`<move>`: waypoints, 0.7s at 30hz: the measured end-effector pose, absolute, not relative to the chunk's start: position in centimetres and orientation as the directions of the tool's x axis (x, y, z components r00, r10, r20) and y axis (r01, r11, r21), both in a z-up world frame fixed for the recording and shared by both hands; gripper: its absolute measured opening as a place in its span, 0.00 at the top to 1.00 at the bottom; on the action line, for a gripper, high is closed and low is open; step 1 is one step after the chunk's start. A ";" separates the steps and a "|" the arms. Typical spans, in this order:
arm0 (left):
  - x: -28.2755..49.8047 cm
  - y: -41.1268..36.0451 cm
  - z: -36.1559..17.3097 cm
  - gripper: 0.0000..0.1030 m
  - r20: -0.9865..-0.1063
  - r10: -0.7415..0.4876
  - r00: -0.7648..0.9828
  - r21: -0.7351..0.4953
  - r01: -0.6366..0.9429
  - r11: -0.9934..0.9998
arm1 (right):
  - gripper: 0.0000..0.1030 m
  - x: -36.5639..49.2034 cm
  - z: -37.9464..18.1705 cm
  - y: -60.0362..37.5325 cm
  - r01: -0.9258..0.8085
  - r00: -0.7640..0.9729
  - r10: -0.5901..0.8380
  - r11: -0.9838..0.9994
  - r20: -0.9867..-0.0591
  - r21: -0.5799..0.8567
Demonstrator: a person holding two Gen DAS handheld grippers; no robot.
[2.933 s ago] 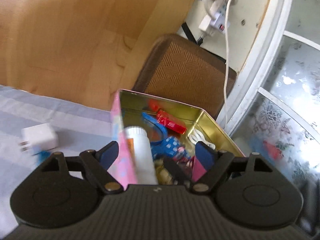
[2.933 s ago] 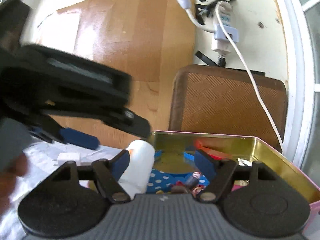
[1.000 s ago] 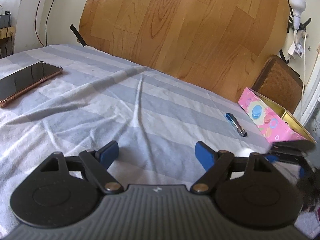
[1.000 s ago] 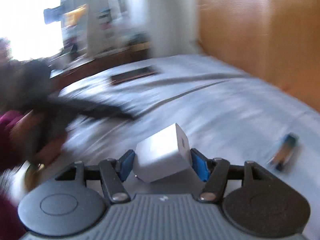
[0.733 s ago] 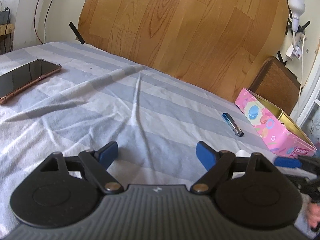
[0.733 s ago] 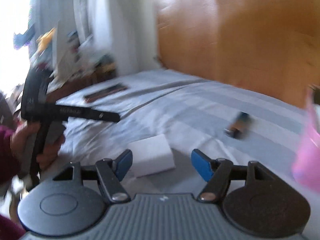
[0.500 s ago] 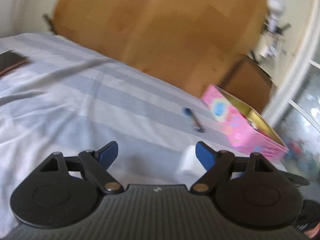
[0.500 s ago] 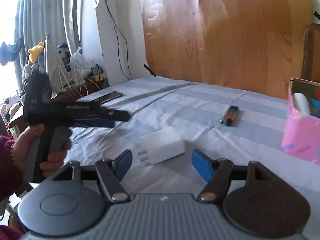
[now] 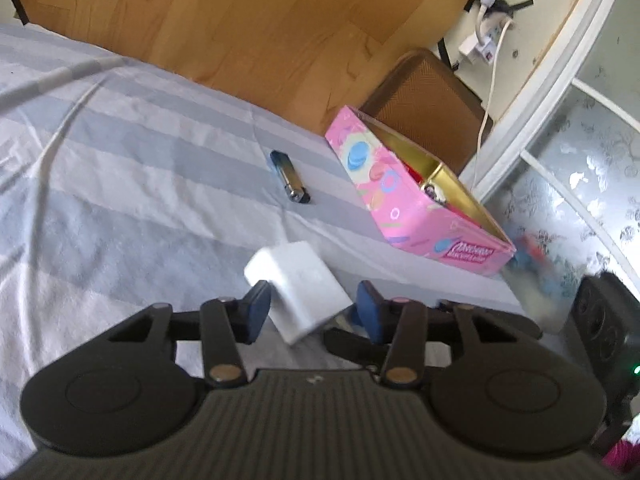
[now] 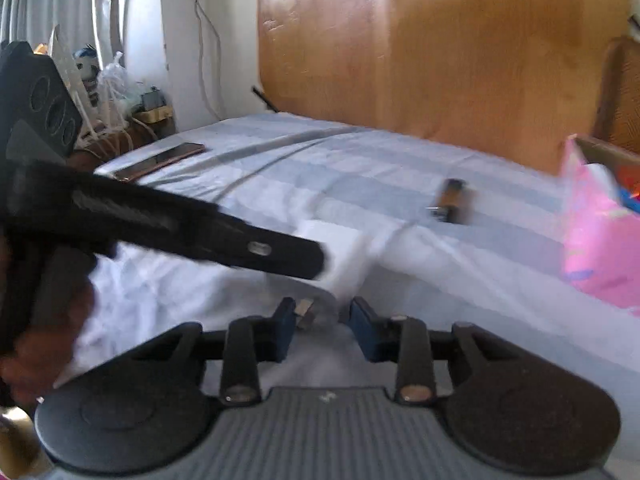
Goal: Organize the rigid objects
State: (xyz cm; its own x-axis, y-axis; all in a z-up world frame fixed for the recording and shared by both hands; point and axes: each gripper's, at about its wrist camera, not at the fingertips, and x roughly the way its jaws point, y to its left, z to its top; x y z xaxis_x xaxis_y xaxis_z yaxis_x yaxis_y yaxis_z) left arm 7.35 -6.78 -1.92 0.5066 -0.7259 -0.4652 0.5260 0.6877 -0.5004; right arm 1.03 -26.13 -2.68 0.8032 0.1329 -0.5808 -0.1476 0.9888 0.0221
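Observation:
A white charger block (image 9: 298, 286) lies on the striped bedsheet between the blue pads of my left gripper (image 9: 310, 312); the jaws stand close around it, and contact on both sides is unclear. In the right wrist view the charger (image 10: 344, 256) is blurred, with its prongs between the pads of my right gripper (image 10: 320, 326), whose jaws are narrow. A blue lighter (image 9: 290, 176) lies farther out. The open pink tin (image 9: 404, 200) holds several items.
A phone (image 10: 160, 160) lies at the bed's far left edge. A brown chair back (image 9: 424, 100) and a wooden board stand behind the tin. A power strip and cable (image 9: 484, 40) hang on the wall. The left gripper's body (image 10: 168, 224) crosses the right wrist view.
The right gripper let the charger go onto the sheet, then narrowed its jaws at the prongs. The left gripper swung right and closed in around the charger.

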 end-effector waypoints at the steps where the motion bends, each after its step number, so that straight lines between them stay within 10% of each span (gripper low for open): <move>1: 7.3 -6.8 -1.8 0.34 -0.463 -0.716 0.523 -0.493 0.520 0.698 | 0.65 0.5 -2.6 -26.4 -0.138 0.809 0.125 0.990 -0.574 0.020; 9: 7.7 -7.5 -2.1 0.27 -0.476 -0.710 0.519 -0.523 0.481 0.703 | 0.47 1.1 -2.2 -25.5 -0.195 0.825 0.128 0.979 -0.550 -0.064; 13: 7.5 -8.9 -2.4 0.36 -0.508 -0.677 0.533 -0.449 0.507 0.736 | 0.72 1.8 -2.8 -25.1 -0.272 0.797 0.197 0.961 -0.571 -0.048; 21: 8.2 -12.7 1.3 0.36 -0.453 -0.730 0.512 -0.420 0.600 0.681 | 0.73 -0.5 -0.8 -27.9 -0.175 0.882 0.130 0.983 -0.454 -0.060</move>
State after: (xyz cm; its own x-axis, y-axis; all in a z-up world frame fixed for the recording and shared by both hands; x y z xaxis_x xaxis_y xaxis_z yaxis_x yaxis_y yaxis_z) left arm 8.22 -12.71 1.30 0.5121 -0.7297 -0.4530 0.5997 0.6814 -0.4197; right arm -0.46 -27.88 -0.82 0.8818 0.1296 -0.4535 -0.1754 0.9827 -0.0602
